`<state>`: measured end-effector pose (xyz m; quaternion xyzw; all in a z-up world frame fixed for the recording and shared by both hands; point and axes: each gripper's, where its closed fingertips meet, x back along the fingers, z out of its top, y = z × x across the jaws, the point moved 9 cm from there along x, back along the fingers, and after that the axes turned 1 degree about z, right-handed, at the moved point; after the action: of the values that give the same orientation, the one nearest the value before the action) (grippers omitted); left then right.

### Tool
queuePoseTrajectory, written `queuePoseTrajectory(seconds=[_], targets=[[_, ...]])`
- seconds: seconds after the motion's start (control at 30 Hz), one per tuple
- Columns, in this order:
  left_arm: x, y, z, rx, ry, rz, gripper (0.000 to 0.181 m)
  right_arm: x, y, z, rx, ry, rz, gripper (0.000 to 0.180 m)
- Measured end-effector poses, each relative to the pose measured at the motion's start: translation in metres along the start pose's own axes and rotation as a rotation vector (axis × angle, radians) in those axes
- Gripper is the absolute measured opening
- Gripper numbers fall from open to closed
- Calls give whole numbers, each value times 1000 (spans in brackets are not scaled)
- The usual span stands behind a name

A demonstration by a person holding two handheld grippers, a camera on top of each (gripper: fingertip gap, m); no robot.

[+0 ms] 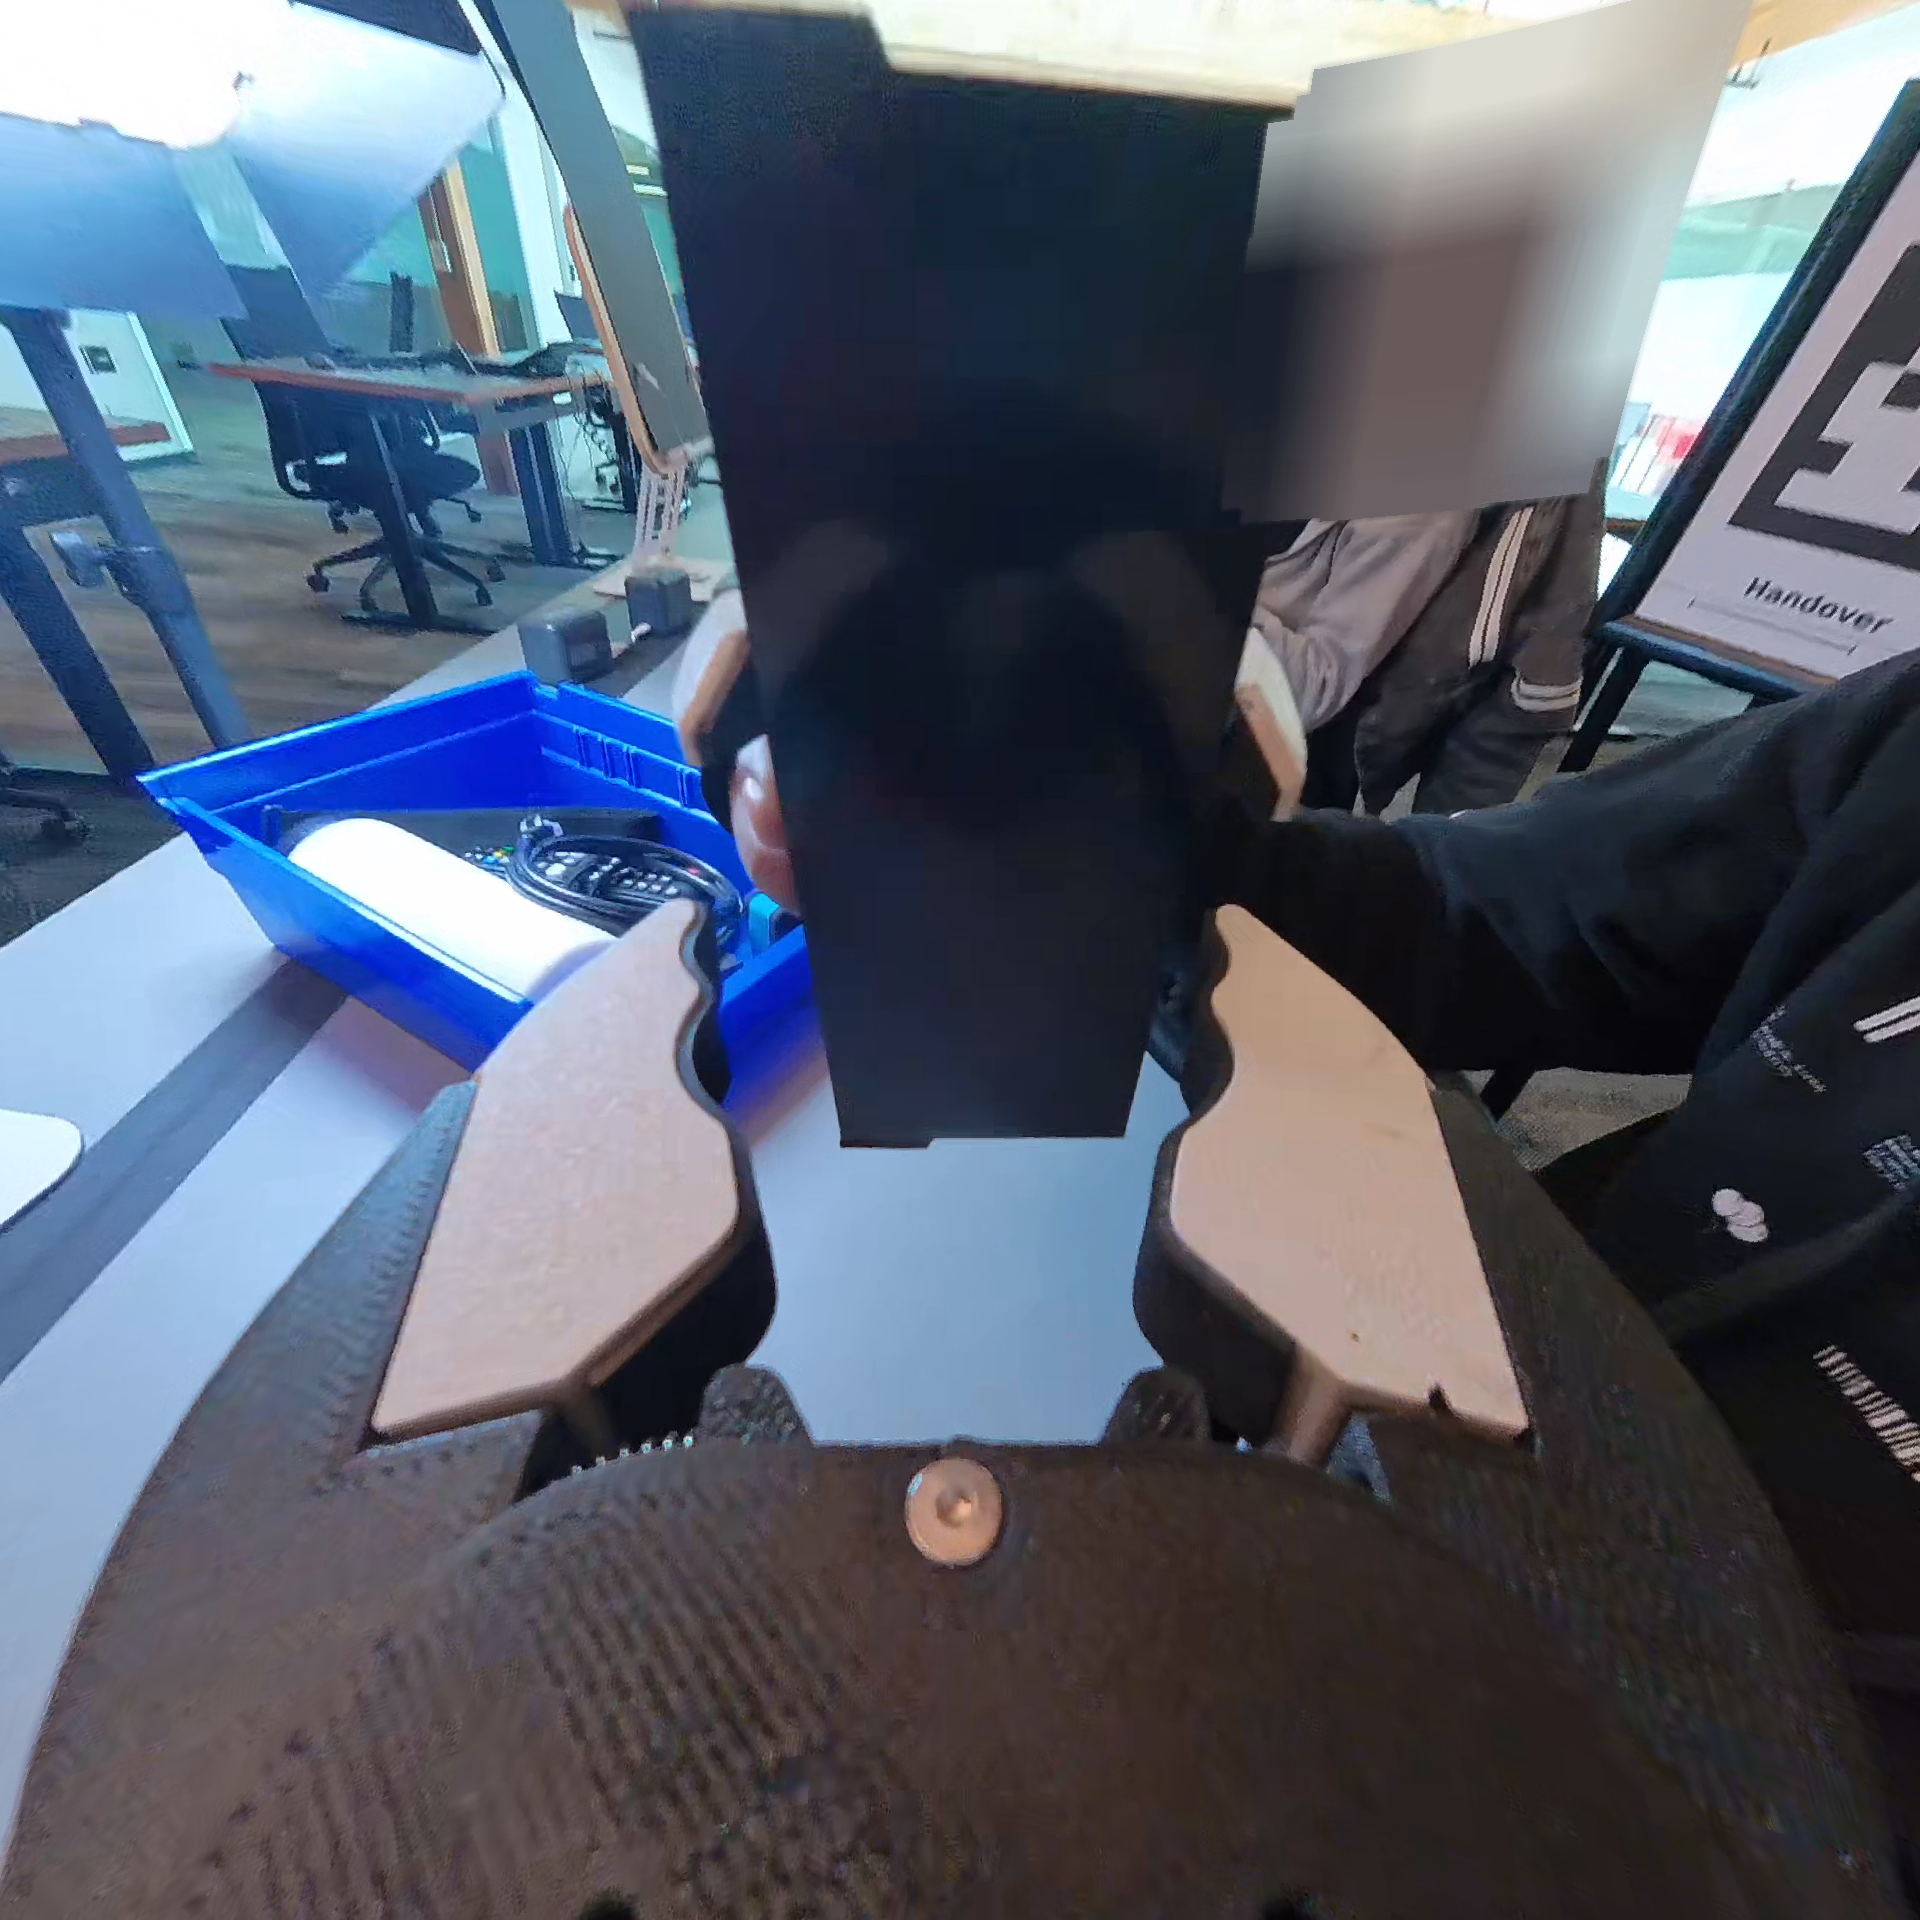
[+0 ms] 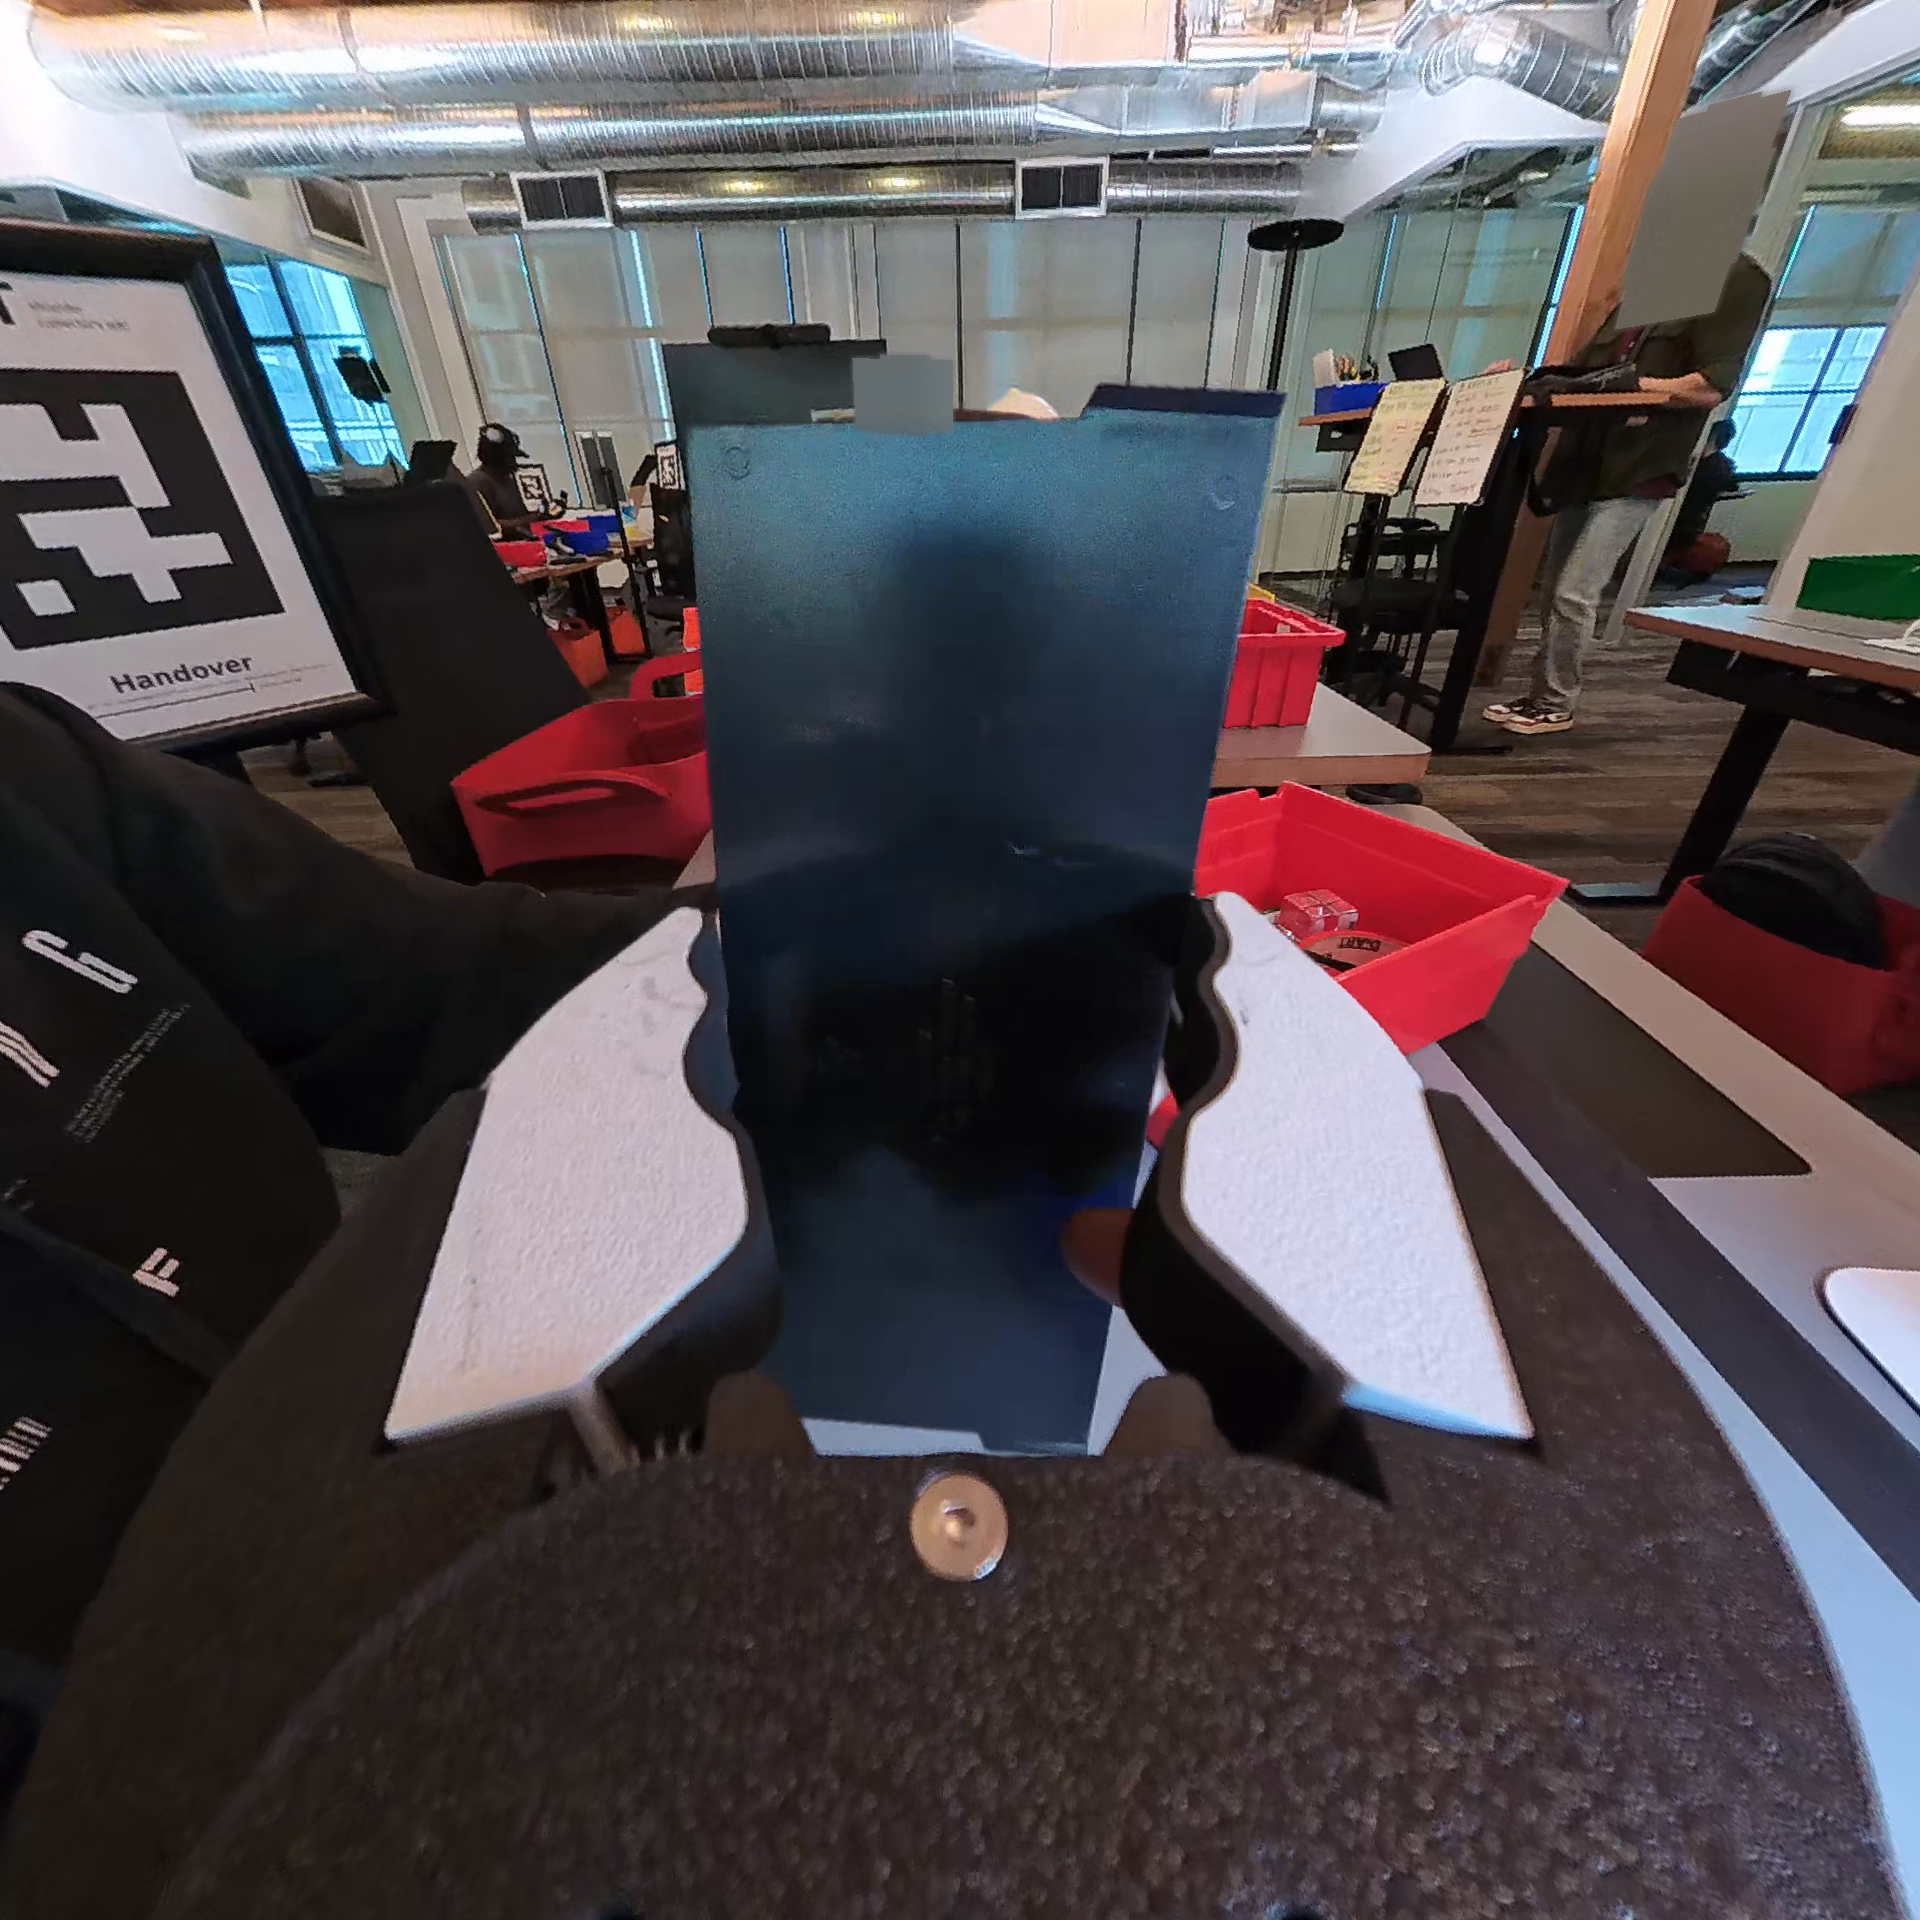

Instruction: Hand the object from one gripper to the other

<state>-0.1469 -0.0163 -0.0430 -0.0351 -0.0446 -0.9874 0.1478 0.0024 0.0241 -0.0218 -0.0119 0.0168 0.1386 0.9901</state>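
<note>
- I see a dark flat panel [image 2: 966, 831] standing upright in the air between my two tongs, its long axis running up and down in both wrist views.
- In the right wrist view, the right tongs [image 2: 961, 1049] grasp the panel: its lower part sits between the two white fingers [image 2: 592, 1174], which press against its left and right edges, and its bottom edge reaches down near the tongs' base.
- In the left wrist view, the left tongs [image 1: 956, 997] are released, the fingers [image 1: 582, 1174] spread wider than the panel.
- From the left tongs the panel [image 1: 987, 623] lies straight ahead and slightly above; only its bottom end dips between the fingertips, touching neither that I can see.
- Farther up the panel in that view, the right tongs' fingers show at both edges, so the right side holds it from the far face.
- I judge the handover turns on this: the left tongs must move forward along the panel's long axis, then close on its edges below the right grip.
- A blue bin [image 1: 343, 894] sits on the counter [image 1: 135, 1039] at the left; a red bin [image 2: 1455, 914] at the right.
</note>
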Motion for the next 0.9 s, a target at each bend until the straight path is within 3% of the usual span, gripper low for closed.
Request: queuePoseTrajectory(seconds=[0.03,0.4,0.63,0.9], targets=[[-4,1,-1,-3,6,-1,86,-1,0,-1,1,-3,3,83],[-11,2,0,24,62,12,80,0,2,0,10,-22,-34,84],[26,-2,25,32,190,67,80,30,2,20,61,-17,-132,89],[21,0,25,29,203,78,80,-18,2,-13,-10,-95,-38,90]])
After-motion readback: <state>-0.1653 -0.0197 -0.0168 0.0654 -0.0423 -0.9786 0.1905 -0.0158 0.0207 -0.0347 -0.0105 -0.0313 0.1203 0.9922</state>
